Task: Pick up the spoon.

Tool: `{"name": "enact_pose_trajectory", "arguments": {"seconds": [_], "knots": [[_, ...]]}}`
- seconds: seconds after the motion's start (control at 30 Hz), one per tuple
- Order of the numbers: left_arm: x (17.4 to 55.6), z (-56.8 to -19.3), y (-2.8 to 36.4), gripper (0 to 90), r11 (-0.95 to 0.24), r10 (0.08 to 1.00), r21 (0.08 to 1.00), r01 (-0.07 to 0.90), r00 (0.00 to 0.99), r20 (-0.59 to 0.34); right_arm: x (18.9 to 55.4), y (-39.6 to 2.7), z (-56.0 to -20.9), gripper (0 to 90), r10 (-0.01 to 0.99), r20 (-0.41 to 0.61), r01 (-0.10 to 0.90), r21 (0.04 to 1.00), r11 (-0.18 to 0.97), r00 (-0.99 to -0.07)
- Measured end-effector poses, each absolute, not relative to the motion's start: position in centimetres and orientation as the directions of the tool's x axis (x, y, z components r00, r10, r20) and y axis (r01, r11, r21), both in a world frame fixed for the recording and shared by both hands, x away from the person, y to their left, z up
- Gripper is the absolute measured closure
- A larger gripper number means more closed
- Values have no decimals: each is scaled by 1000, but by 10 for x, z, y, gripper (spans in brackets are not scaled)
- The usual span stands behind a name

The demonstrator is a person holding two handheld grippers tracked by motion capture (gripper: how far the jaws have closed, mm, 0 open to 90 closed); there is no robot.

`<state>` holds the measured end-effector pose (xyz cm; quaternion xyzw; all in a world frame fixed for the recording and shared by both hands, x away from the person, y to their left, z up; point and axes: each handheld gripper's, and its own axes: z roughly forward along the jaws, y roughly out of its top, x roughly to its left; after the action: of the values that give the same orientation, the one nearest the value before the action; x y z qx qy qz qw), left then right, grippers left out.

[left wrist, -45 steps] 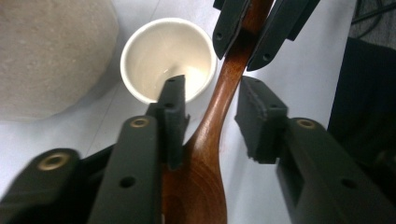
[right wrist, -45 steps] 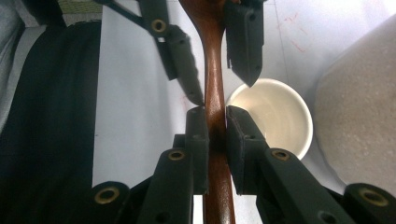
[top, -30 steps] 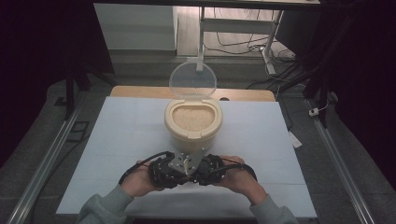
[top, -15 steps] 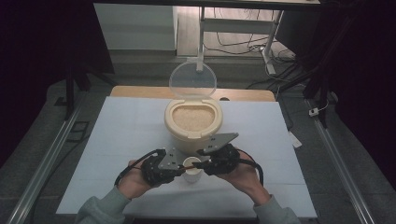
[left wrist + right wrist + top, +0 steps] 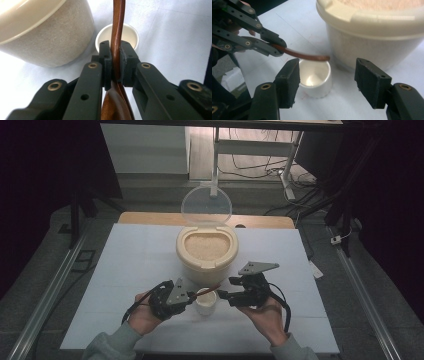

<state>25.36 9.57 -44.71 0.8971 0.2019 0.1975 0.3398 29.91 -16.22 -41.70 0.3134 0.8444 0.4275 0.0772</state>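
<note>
One round cream plastic rice container (image 5: 206, 251), one small white cylindrical cup (image 5: 205, 302) and one slim brown wooden spoon (image 5: 208, 291) are sitting within the work area on the white table (image 5: 125, 265). The container, filled with pale grain, is standing with its clear round hinged lid (image 5: 206, 207) raised upright at its far edge. The cup is standing just in front of the container, between the two claws.

The left claw (image 5: 191, 295), gripped in the person's left hand (image 5: 141, 316) just left of the cup, is pointing level toward it and clamping the spoon handle (image 5: 117, 37) between its black padded jaws; the handle is extending over the cup's rim.

The right claw (image 5: 223, 296), carried by the right hand (image 5: 266, 316) just right of the cup, is angling toward it. Its jaws have just been opening and are standing wide apart with nothing between them; the spoon's handle tip (image 5: 323, 58) is lying beyond them, clear of both pads.
</note>
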Motion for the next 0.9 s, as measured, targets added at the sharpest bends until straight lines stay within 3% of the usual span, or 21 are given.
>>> {"name": "enact_pose_trajectory", "arguments": {"seconds": [0.2,0.63,0.9], "knots": [[251,-454,91,809,-686,509,695,215,825,247,293,-169,-432,383,647,290,578,764,287,-705],[250,-458,86,809,-680,520,703,211,814,259,289,-167,-441,398,666,282,577,770,272,-690],[248,-460,82,810,-673,535,715,191,792,293,288,-162,-443,398,653,343,599,771,214,-675]]}}
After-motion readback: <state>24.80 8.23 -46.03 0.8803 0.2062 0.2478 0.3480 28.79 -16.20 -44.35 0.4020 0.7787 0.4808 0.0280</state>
